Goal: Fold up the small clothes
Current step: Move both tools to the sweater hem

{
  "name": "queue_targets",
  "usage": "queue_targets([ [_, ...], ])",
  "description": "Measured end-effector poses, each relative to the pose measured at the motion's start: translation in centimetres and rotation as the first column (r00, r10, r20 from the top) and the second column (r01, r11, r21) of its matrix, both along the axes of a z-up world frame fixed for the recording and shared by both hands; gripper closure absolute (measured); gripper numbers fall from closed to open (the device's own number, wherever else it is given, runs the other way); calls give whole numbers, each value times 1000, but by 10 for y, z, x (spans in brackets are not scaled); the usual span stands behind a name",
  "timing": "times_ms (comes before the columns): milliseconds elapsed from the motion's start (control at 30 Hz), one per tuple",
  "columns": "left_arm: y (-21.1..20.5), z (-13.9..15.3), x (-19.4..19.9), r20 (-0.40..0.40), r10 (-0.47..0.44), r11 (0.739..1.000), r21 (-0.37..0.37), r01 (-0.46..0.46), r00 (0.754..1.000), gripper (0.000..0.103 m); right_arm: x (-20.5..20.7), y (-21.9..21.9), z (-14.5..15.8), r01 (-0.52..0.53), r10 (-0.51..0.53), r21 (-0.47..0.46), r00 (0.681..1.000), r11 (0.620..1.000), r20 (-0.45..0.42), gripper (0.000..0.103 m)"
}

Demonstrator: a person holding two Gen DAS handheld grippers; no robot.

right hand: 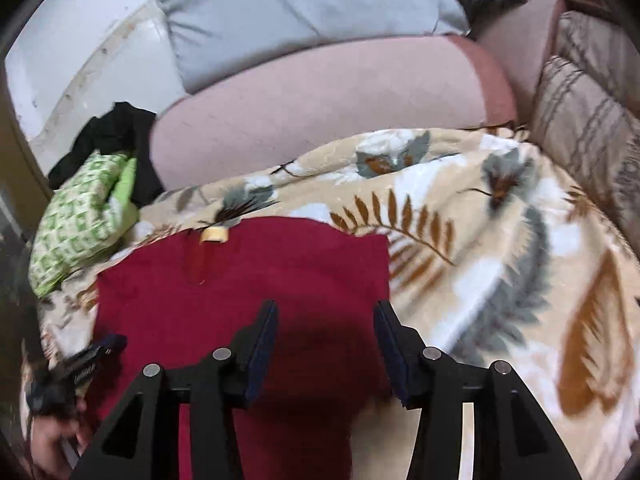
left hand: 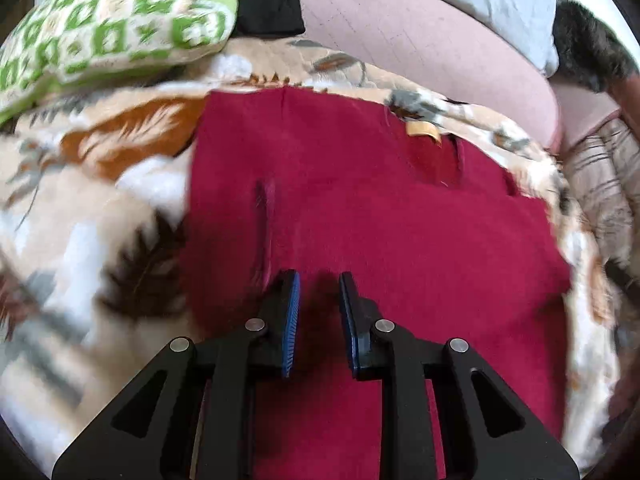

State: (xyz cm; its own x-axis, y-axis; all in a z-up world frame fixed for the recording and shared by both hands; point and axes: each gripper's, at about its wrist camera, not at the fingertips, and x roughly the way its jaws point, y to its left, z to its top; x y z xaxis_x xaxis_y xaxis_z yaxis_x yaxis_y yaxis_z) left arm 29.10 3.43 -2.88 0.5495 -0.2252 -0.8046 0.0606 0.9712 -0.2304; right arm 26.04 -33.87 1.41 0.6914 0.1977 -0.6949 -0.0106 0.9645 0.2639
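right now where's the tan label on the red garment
The tan label sits at the far edge of the red garment, right of centre in the left wrist view, against the leaf-print blanket; in the right wrist view it lies left of centre.

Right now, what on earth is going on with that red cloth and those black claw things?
A person is folding small clothes with a hand-held gripper in each hand. A dark red garment lies fairly flat on a leaf-patterned blanket. The left gripper and the right gripper both hang over its near part with a gap between their fingers and no cloth pinched. A green patterned pillow sits off to one side.
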Motion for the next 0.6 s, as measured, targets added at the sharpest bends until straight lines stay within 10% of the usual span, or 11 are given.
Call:
queue_targets([
  [167,54,30,-96,19,-29,999,-43,30,999,42,-84,-11,-4,-50,53,46,996,998,-67,52],
  [433,95,-26,-209,-214,-223,945,-288,157,951,42,-229,-16,-45,-58,89,186,983,981,-161,35],
  [600,99,-42,-225,-188,-179,916,-391,94,966,37,-277,-28,-75,53,38,386,974,921,-225,35],
])
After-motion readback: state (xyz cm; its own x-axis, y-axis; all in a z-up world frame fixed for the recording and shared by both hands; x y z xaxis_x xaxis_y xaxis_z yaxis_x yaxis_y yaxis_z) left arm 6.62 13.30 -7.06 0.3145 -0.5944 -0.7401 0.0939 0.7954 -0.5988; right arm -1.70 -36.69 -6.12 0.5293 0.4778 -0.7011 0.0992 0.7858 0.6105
